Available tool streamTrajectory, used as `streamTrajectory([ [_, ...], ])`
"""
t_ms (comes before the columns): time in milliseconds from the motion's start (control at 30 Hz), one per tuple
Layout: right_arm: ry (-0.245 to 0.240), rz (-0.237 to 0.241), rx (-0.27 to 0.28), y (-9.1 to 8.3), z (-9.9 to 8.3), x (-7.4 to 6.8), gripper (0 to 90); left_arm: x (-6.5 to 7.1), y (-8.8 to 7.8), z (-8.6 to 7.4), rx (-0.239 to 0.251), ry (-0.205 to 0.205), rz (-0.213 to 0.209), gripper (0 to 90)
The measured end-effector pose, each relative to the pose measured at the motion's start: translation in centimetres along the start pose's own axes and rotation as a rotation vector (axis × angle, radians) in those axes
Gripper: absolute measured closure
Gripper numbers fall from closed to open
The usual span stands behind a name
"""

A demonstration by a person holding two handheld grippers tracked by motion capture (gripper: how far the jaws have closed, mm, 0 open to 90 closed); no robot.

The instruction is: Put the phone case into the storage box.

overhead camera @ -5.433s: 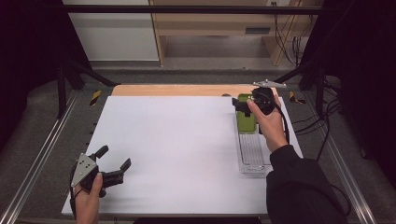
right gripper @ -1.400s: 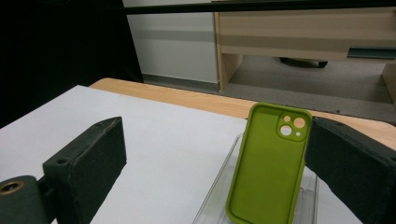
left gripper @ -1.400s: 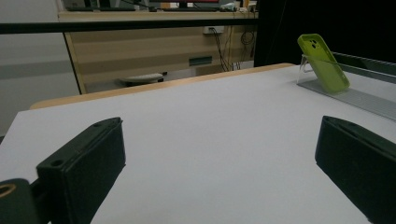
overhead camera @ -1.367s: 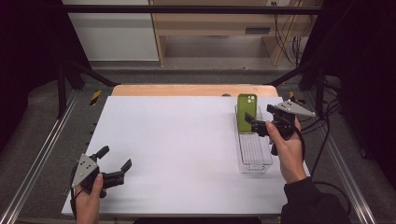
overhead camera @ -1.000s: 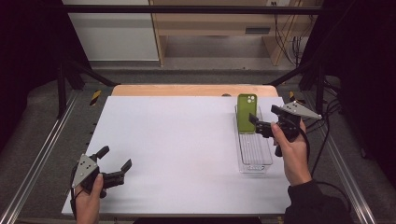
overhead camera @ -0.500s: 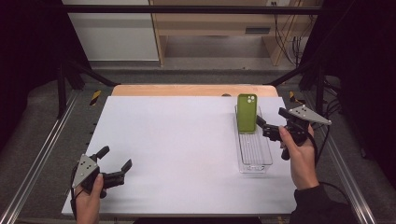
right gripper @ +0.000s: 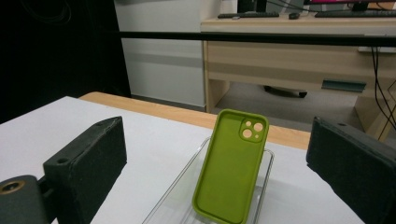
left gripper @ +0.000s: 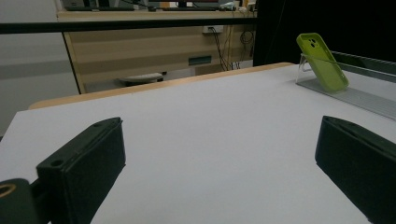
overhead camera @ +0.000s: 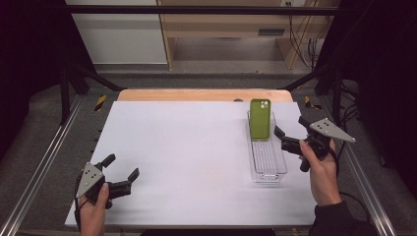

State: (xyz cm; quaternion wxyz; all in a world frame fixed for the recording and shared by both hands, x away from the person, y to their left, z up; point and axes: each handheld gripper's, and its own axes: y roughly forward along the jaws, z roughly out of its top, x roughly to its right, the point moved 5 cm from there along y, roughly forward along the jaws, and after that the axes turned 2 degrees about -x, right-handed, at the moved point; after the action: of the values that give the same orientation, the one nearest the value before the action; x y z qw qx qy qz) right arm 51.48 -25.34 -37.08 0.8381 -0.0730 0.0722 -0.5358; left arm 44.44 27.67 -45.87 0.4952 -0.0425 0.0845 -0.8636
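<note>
Green case (overhead camera: 259,118) leans in the tray's (overhead camera: 268,167) far end, placement seemingly done; right gripper (overhead camera: 290,137) beside the tray and left gripper (overhead camera: 120,173) well away, both open and empty.

In your right gripper view the lower edge cuts off the bottom of the green phone case (right gripper: 231,168) and the near part of the clear tray (right gripper: 266,186) (its walls are hard to trace). Your right forearm (overhead camera: 339,219) leaves the high view.
</note>
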Motion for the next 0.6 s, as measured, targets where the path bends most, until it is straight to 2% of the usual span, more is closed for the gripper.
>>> streamTrajectory([
  [333,-0.041,-0.006,0.068,-1.1,-0.5,0.2,3.7,0.1,0.0,0.0,-0.003,0.003,-0.001,1.1],
  [600,-0.067,-0.012,0.099,-1.8,-1.1,0.4,3.5,0.1,0.0,0.0,-0.003,0.004,-0.001,1.1],
])
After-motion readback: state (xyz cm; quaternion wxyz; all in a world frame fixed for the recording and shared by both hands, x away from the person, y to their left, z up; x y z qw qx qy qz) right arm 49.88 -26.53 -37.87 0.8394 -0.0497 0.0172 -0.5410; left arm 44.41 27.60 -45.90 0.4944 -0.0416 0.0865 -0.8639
